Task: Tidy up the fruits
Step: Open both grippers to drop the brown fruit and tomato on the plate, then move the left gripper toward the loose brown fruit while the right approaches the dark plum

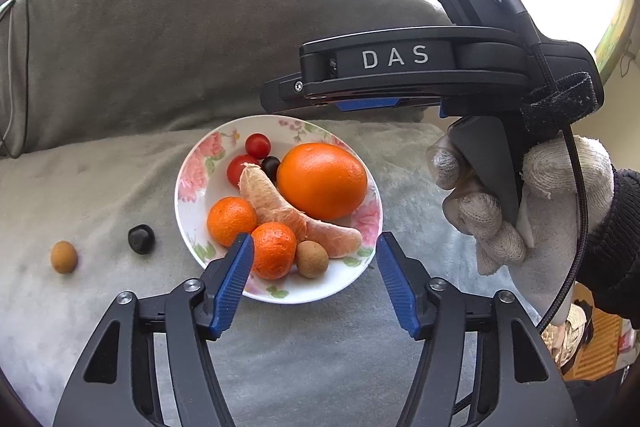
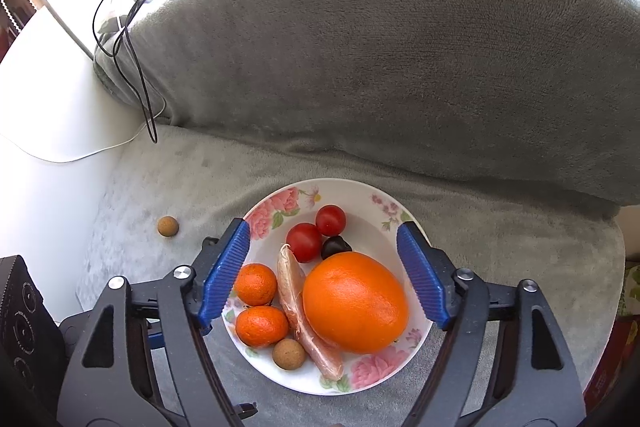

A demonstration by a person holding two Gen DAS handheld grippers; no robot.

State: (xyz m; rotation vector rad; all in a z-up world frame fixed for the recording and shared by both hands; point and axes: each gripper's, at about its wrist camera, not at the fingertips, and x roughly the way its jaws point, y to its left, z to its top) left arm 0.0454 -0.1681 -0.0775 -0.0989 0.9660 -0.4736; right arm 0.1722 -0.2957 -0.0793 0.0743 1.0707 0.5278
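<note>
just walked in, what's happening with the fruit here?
A person in white gloves holds two grippers over a floral plate on a grey blanket. Left gripper and right gripper are both open and empty. The plate holds a big orange, tangerines, tomatoes and more. A small brown fruit and a dark one lie off the plate.

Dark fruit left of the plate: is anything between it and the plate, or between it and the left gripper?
Nothing visible. The dark fruit lies alone on the grey blanket, bare cloth between it and the plate. The left gripper, open, hangs over the plate's near edge.
</note>
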